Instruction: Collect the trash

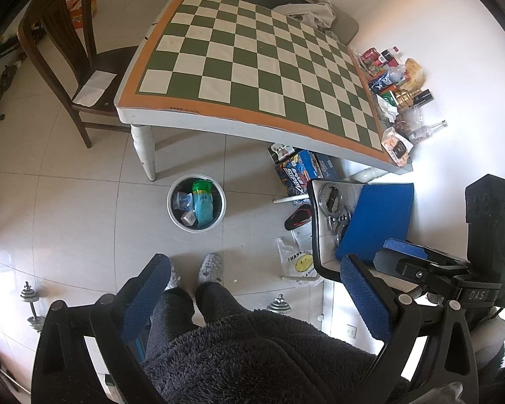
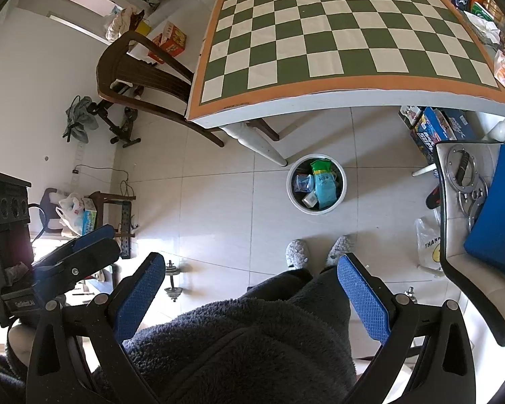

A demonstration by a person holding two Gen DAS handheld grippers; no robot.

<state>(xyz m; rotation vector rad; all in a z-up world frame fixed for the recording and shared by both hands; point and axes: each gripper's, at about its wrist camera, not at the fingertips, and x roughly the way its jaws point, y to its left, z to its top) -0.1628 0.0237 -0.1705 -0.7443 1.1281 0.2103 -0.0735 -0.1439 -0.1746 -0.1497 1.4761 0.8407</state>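
Note:
A white trash bin [image 1: 169, 202] [image 2: 290, 185] stands on the tiled floor in front of the table and holds a green-and-teal packet and several smaller wrappers. A pile of trash [image 1: 395, 84] [image 2: 481, 13], made of snack bags, bottles, boxes and tissue, lies along the far right edge of the checkered table [image 1: 252, 67] [image 2: 336, 33]. My left gripper [image 1: 255, 262] is open and holds nothing, high above the floor. My right gripper [image 2: 251, 257] is likewise open with nothing in it. Both point down at a person's legs and grey slippers.
A dark wooden chair [image 1: 67, 57] stands at the table's left. At the right, a white seat [image 1: 323, 235] carries a blue pad and metal rings. Boxes [image 1: 299, 168] sit under the table. A plastic bag [image 1: 296, 262], a sandal and dumbbells [image 1: 30, 299] lie on the floor.

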